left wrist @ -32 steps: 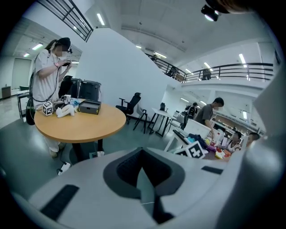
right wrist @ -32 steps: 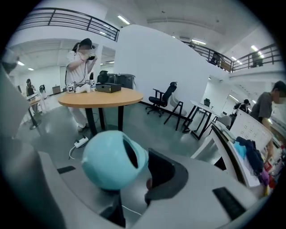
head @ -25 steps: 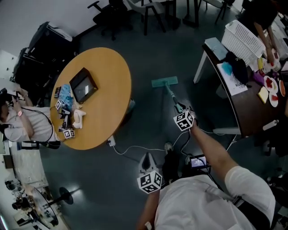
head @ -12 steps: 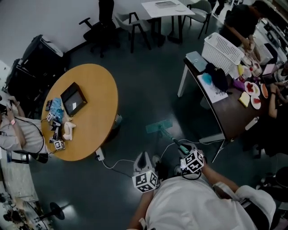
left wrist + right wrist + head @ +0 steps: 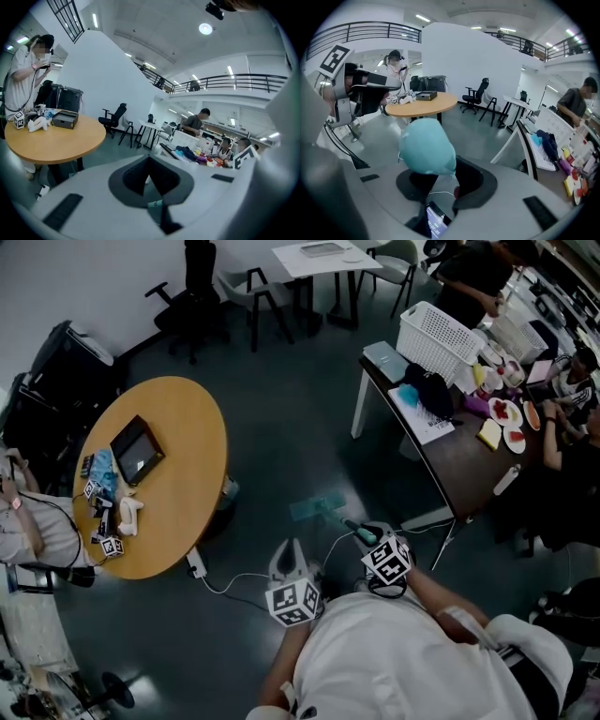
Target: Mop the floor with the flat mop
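Observation:
The flat mop's teal head (image 5: 317, 509) lies on the dark floor just ahead of me. Its handle (image 5: 354, 529) slants back to my right gripper (image 5: 373, 542), which is shut on it near the top. In the right gripper view the handle's rounded teal end (image 5: 427, 145) sticks up out of the right gripper (image 5: 440, 180). My left gripper (image 5: 289, 559) hangs left of the handle and apart from it, pointing forward. In the left gripper view the left gripper (image 5: 152, 187) has its jaws together with nothing between them; a sliver of teal (image 5: 155, 204) shows through the gap.
A round wooden table (image 5: 178, 474) stands at the left, with a power strip and white cable (image 5: 199, 566) on the floor beside it. A dark desk (image 5: 450, 460) with white legs and a white basket (image 5: 436, 334) is at the right. People are at both sides, chairs (image 5: 187, 287) behind.
The mop head has come back across the floor toward me, and my right gripper has drawn in close to my body. The left gripper stays low at my front.

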### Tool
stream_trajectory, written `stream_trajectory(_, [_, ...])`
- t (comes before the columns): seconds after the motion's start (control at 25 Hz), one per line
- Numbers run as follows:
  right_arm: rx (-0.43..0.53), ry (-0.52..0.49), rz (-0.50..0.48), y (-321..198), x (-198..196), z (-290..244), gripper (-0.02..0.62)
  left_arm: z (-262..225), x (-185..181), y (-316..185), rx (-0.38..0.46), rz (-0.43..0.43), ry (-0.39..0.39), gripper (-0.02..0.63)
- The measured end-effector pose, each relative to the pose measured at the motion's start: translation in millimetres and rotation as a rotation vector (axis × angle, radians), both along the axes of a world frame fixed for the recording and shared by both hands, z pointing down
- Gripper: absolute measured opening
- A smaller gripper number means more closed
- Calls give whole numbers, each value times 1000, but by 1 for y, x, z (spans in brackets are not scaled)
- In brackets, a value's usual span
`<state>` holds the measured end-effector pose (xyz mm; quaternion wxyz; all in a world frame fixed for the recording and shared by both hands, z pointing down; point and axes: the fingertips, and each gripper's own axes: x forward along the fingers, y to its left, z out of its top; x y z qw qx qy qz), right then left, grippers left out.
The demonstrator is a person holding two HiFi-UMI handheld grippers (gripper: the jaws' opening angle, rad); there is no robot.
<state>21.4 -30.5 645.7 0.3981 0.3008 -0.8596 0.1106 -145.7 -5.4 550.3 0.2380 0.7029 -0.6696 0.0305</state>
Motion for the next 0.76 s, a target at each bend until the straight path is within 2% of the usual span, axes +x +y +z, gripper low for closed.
stream_trajectory(0.76, [10,-15,-15,-5,-17,-4,114,-1,-19,-5,15,-32,0,5])
